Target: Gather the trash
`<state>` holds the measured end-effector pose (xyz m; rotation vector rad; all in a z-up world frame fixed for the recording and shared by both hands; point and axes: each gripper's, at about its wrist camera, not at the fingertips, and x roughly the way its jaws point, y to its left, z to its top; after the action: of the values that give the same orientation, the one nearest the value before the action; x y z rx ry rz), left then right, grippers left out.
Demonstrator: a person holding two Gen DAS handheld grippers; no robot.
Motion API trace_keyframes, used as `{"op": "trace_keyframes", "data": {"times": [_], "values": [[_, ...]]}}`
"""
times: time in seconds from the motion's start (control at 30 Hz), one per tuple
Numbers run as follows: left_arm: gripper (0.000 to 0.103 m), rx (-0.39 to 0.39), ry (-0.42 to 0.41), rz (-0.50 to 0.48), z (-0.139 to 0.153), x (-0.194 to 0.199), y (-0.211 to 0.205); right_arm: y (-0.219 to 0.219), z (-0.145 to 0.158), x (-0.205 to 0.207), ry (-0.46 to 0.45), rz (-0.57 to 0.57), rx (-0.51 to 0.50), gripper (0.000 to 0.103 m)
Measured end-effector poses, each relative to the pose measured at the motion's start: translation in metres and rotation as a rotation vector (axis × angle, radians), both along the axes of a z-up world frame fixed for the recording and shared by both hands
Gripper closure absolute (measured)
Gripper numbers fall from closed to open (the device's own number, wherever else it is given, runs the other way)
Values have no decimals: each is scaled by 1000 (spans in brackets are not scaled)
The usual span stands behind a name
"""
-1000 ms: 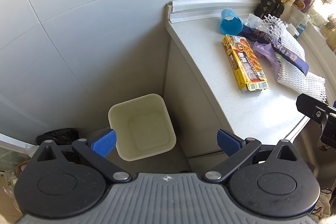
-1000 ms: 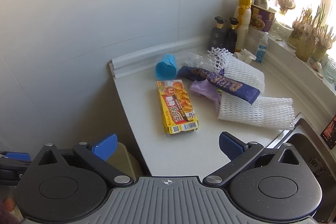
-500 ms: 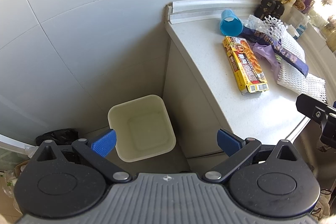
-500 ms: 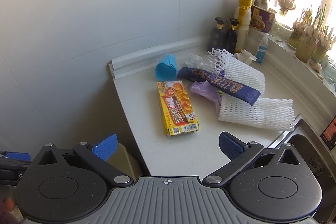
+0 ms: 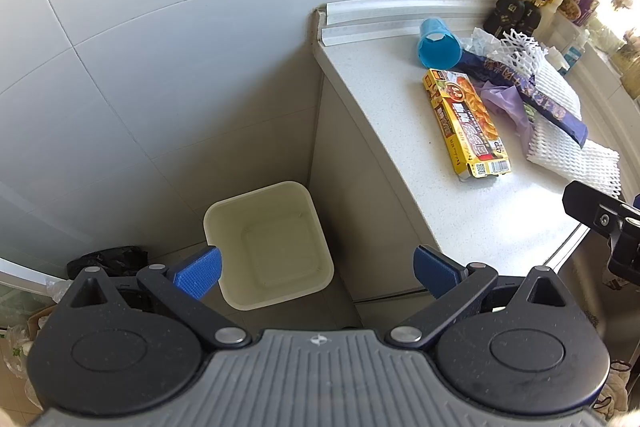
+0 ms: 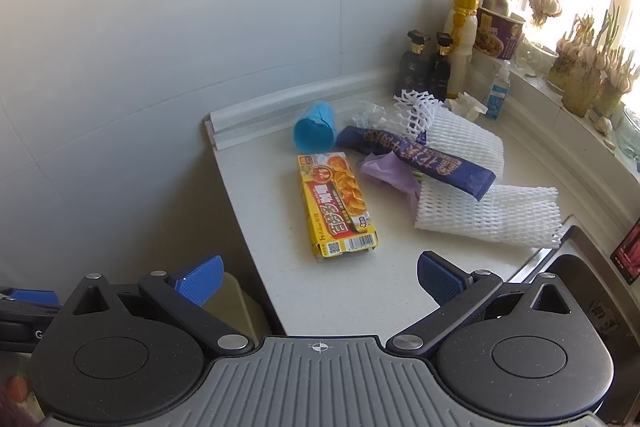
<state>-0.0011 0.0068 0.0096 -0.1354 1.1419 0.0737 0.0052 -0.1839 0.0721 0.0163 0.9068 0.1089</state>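
Trash lies on the white counter [image 6: 360, 291]: a yellow box [image 6: 338, 205], a blue cup on its side [image 6: 315, 131], a dark blue wrapper [image 6: 416, 157], a purple bag [image 6: 386, 173] and white foam netting [image 6: 486, 213]. The same box [image 5: 466, 123] and cup [image 5: 438, 43] show in the left wrist view. An empty cream bin [image 5: 270, 243] stands on the floor beside the counter's end. My left gripper [image 5: 316, 269] is open and empty above the bin. My right gripper [image 6: 320, 277] is open and empty over the counter's front edge, short of the box.
Dark bottles [image 6: 424, 67], a yellow-capped bottle [image 6: 462, 35], a noodle cup [image 6: 498, 33] and garlic plants [image 6: 592, 79] stand at the back right. A steel sink [image 6: 580, 279] lies to the right. A black bag [image 5: 106, 261] lies on the floor left of the bin.
Both views have shifted only slightly; the left gripper has drifted a little, so the counter items sit slightly higher in its view. Both grippers stay open.
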Motion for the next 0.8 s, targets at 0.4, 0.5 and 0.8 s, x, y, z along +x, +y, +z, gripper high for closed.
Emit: {"op": "trace_keyframes", "data": {"times": [0.4,0.5,0.8], "values": [[1,-15,-28,-37,-4,11,-5,-7,-6,5,-29,10,-56,0],[1,-34,-64,-57,-6,19,-6,-17,-11,11,-74,9,-88,0],[1,2,-257,-150,-12,42,-27,-53,-36,27,-218,17,-100,0]]}}
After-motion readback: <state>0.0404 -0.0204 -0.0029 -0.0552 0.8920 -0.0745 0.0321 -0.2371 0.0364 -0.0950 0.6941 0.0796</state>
